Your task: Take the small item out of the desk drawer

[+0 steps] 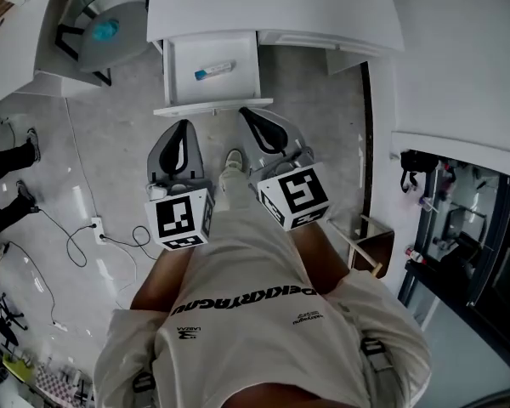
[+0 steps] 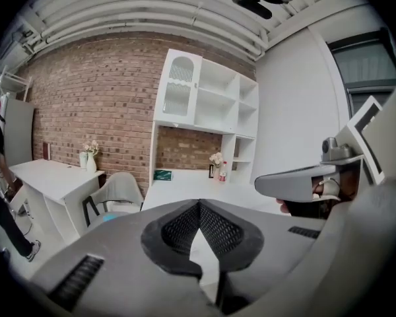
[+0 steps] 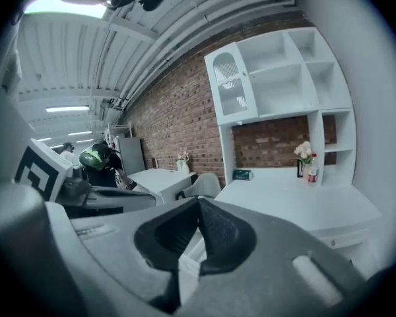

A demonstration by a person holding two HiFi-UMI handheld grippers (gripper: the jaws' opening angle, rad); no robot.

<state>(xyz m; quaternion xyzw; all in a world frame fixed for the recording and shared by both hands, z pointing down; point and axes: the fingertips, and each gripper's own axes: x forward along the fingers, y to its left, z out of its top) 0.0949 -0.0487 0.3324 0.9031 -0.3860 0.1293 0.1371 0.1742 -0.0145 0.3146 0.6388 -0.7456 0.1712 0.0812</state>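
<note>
white desk (image 1: 238, 7), drawer (image 1: 185, 53) pulled open, small tube (image 1: 213, 71) near its middle; grey floor (image 1: 110, 143), brick wall (image 2: 86, 91); left gripper (image 1: 185, 126), right gripper (image 1: 246, 113) both closed, empty

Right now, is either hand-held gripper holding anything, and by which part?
Nothing is held. The left hand-held gripper and the right hand-held gripper are both shut and empty; the tube lies in the open drawer.

A line of black capitals runs across the near shirt (image 1: 238, 330), upside down in the head view and too warped to read surely. Two smaller prints beside it are illegible. The left cube (image 1: 180, 218) and right cube (image 1: 294, 195) each carry a black-and-white square marker.
</note>
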